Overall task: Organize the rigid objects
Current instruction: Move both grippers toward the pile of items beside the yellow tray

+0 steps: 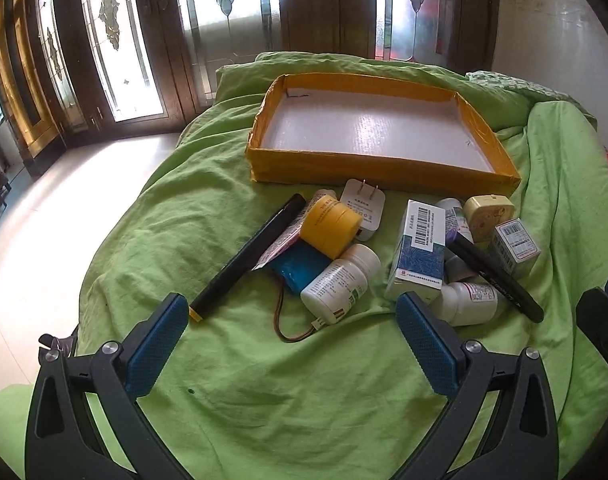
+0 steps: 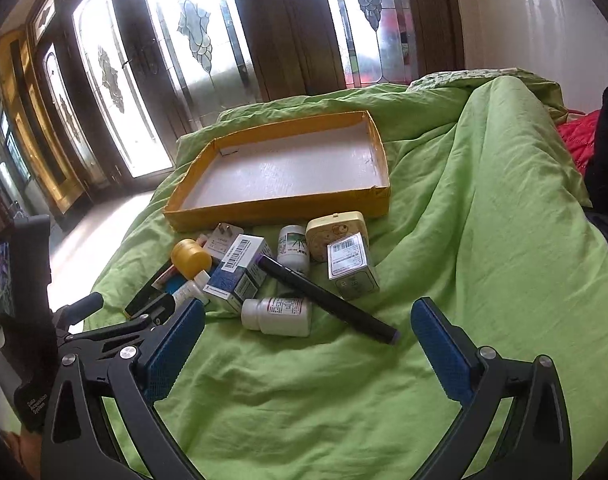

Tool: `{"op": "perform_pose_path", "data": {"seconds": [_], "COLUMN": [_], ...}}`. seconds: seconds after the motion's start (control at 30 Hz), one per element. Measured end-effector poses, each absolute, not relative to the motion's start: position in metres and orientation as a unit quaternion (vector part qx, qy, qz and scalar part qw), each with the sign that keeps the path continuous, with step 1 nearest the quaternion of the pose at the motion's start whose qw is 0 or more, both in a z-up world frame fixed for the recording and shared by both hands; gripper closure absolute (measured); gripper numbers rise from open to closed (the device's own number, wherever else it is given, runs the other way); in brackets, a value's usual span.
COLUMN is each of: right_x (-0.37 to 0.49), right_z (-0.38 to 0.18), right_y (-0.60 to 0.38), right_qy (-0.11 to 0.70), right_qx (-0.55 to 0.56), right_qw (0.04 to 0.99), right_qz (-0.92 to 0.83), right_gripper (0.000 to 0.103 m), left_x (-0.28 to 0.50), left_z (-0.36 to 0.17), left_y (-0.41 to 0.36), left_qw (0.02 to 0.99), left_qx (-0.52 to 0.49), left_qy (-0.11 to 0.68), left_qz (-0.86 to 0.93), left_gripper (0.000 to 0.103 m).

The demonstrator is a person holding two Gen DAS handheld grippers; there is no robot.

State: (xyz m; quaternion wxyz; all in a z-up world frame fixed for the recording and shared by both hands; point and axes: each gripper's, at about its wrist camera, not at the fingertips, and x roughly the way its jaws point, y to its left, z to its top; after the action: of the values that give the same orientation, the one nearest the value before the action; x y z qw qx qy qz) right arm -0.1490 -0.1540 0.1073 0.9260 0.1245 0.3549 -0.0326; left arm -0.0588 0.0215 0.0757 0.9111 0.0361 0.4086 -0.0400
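- The left gripper (image 1: pixel 289 334) hovers low over the green sheet (image 1: pixel 263 400), its blue-padded fingers (image 1: pixel 155 348) spread wide with nothing between them.
- The right gripper (image 2: pixel 308 344) sits just the same: spread apart, empty, close above the sheet.
- A shallow yellow tray (image 2: pixel 271 212) with a white floor lies at the far side of the bed, and nothing is in it.
- All the small things are heaped just in front of the tray's near wall, beyond both grippers.
- On the left of the heap, a long black pen (image 1: pixel 247 256) lies slantwise, beside a yellow jar (image 1: pixel 331 227) tipped on its side and a blue battery pack (image 1: pixel 299 268) with a looping wire.
- A white pill bottle (image 1: pixel 338 282) lies against the battery pack; a white plug adapter (image 1: pixel 363 206) is behind the jar.
- In the middle, a blue-and-white medicine box (image 2: pixel 237 270) stands tilted.
- Another white bottle (image 2: pixel 277 316) lies flat nearest the right gripper, with a black marker (image 2: pixel 328 300) crossing just behind it.
- A small grey box (image 2: pixel 352 268) and a cream round-cornered case (image 2: pixel 336 234) sit at the right end.
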Motion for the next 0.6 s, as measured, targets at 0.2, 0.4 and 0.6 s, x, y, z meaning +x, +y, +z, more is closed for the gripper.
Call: {"op": "perform_pose_path", "data": {"seconds": [0.2, 0.4, 0.6], "right_x": [-0.1505, -0.1529, -0.1527], "right_z": [0.1102, 0.1141, 0.1162], "right_y": [-0.1514, -0.1498, -0.1511], "right_qy": [0.359, 0.356, 0.358], "right_qx": [0.120, 0.116, 0.113], "right_qw": [0.925, 0.927, 0.926], "right_qz": [-0.028, -0.027, -0.029], "right_gripper": [0.002, 0.002, 0.002], "left_x": [-0.0560, -0.0556, -0.0563], "left_z": [0.0743, 0.0730, 0.0732], "left_y": [0.0221, 0.0219, 0.0212], "left_qw": [0.910, 0.909, 0.909], "left_qx": [0.034, 0.034, 0.034], "left_qy": [0.412, 0.413, 0.413], "left_qz": [-0.038, -0.039, -0.042], "left_gripper": [0.000, 0.000, 0.000]}}
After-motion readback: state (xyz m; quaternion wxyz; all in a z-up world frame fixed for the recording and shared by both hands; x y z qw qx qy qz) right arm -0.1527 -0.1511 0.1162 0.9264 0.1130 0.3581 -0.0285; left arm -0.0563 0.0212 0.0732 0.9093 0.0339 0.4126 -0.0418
